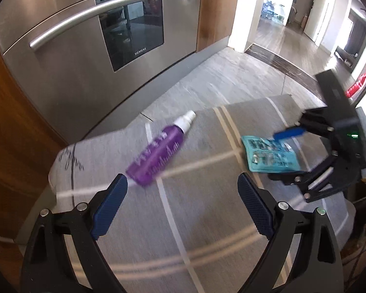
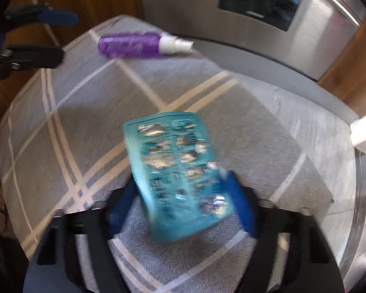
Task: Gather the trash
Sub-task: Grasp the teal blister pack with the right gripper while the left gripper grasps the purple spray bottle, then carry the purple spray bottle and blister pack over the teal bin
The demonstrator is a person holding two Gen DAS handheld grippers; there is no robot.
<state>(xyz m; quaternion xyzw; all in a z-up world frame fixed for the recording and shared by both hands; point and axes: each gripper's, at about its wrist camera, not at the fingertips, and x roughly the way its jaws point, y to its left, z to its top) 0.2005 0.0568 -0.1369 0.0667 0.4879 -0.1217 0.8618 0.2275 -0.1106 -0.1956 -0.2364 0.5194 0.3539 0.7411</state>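
Observation:
A teal blister pack [image 2: 175,171] with burst foil pockets lies on a grey striped rug [image 2: 61,127]. My right gripper [image 2: 180,195] points steeply down over it, and its blue pads meet the pack's two long edges. In the left wrist view the same pack [image 1: 268,155] sits between the right gripper's [image 1: 281,155] fingers. A purple spray bottle [image 1: 156,156] with a white nozzle lies on its side farther left on the rug. My left gripper [image 1: 183,179] hovers open just short of the bottle's base, holding nothing. The bottle [image 2: 131,45] also shows near the rug's far edge.
A stainless steel oven front [image 1: 90,56] with a long bar handle stands right behind the rug, set in wooden cabinets [image 1: 9,127]. Grey tiled floor [image 1: 231,73] runs to a doorway and hallway at the upper right. The left gripper [image 2: 53,36] appears at the upper left.

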